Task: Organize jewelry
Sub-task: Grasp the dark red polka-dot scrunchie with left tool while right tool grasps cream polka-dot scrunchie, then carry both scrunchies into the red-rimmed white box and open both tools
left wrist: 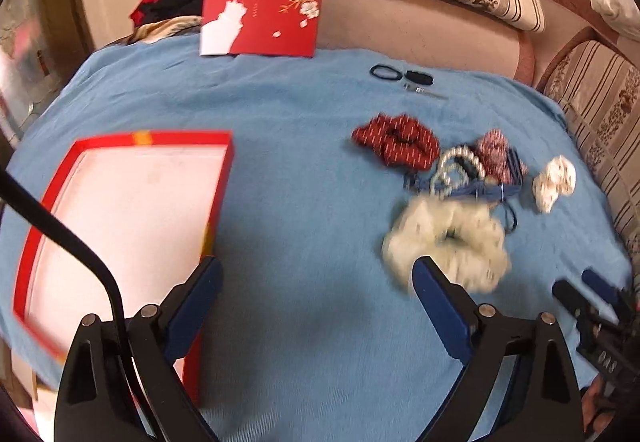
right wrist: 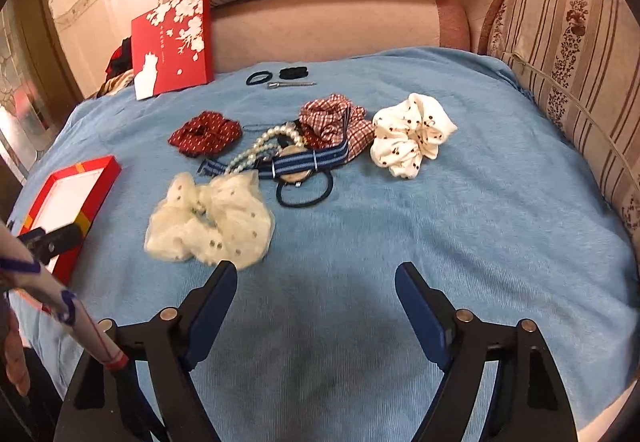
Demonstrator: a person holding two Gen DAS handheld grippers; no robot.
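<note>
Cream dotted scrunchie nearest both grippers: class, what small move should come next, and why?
Probably ease the open left gripper right onto the cream dotted scrunchie: it lies loose just beyond its right finger, and the red box stands open, nothing inside.

Both views are lit by warm, yellowish indoor light of medium brightness. A soft dark shadow is cast on the blue cloth [right wrist: 460,201] between the fingers. Strong motion blur is seen in the left view, especially on the cream scrunchie [left wrist: 446,240]. Edges are bent and darkened by the fisheye lens.
</note>
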